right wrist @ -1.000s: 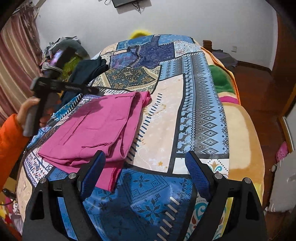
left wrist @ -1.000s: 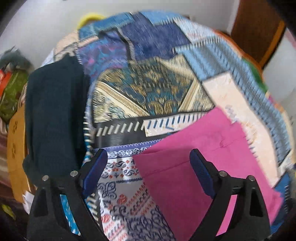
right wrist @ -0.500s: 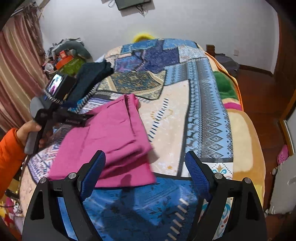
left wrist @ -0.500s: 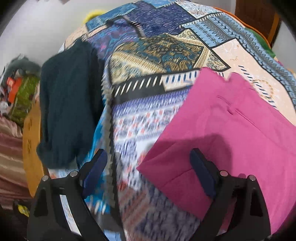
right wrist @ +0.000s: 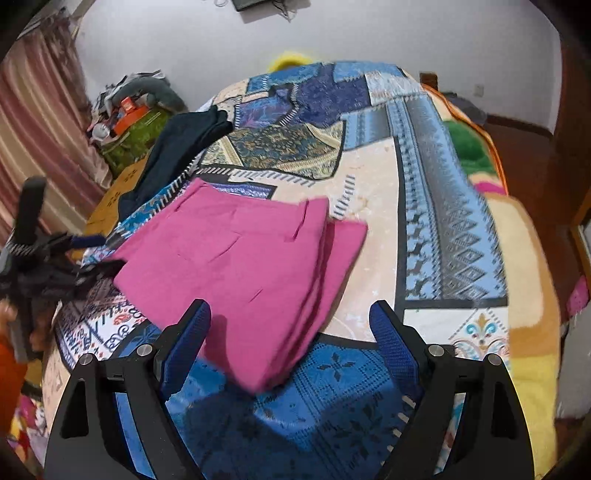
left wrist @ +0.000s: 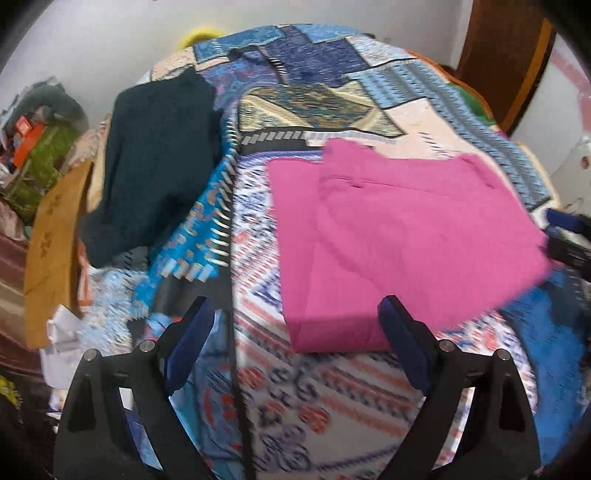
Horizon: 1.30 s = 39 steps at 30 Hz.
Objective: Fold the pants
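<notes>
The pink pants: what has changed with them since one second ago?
The pink pants went from a long shape to a shorter, thicker folded stack. Both the left gripper and the right gripper stayed open and empty. The dark garment stayed in place.

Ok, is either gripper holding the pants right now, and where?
Neither. The left gripper and the right gripper are both open and empty; the folded pink pants lie free on the bed cover.

We are looking at a home bedroom: a bed [right wrist: 424, 206] is wearing a patchwork bedspread [left wrist: 317, 107], striped curtains [right wrist: 33, 122] are hanging at one side, and clutter [right wrist: 129, 110] is piling up against the white wall [right wrist: 369, 33].
</notes>
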Motion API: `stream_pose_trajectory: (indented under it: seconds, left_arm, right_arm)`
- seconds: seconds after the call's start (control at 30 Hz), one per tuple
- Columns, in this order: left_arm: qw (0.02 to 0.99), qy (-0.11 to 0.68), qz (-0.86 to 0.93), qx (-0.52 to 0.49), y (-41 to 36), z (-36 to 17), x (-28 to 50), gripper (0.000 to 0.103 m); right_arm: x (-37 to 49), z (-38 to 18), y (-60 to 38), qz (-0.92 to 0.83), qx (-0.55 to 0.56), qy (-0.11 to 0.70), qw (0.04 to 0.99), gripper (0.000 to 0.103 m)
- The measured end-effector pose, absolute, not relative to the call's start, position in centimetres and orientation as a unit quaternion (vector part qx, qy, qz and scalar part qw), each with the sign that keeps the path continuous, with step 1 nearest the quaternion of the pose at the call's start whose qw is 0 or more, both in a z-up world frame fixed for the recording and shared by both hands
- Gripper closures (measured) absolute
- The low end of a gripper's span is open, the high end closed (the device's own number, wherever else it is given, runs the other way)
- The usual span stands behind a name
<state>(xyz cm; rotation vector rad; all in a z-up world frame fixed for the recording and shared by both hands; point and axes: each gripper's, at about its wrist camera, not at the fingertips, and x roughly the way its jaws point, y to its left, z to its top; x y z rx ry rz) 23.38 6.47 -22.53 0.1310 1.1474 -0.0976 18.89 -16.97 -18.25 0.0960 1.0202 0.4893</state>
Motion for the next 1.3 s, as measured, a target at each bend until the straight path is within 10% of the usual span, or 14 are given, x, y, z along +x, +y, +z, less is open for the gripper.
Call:
stream_pose_trajectory:
  seconds: [0.53, 0.93, 1.3]
  left_arm:
    - [0.835, 0.544, -0.082, -0.016, 7.2, -23.1, 23.6, 0.061]
    - [0.849, 0.524, -0.059, 0.033, 7.6, -21.2, 23.4, 0.061]
    - [0.852, 0.511, -0.111, 0.019, 5.3, -19.3, 28.8, 0.045]
  right_arm:
    - [20.6, -19.3, -15.3, 0.246, 0.012, 0.509, 0.825, 0.051]
    - [20.8, -18.4, -15.0, 0.247, -0.050, 0.513, 0.821, 0.060]
    - [24.1, -15.7, -11.8, 0.286, -0.024, 0.470, 0.835, 0.044]
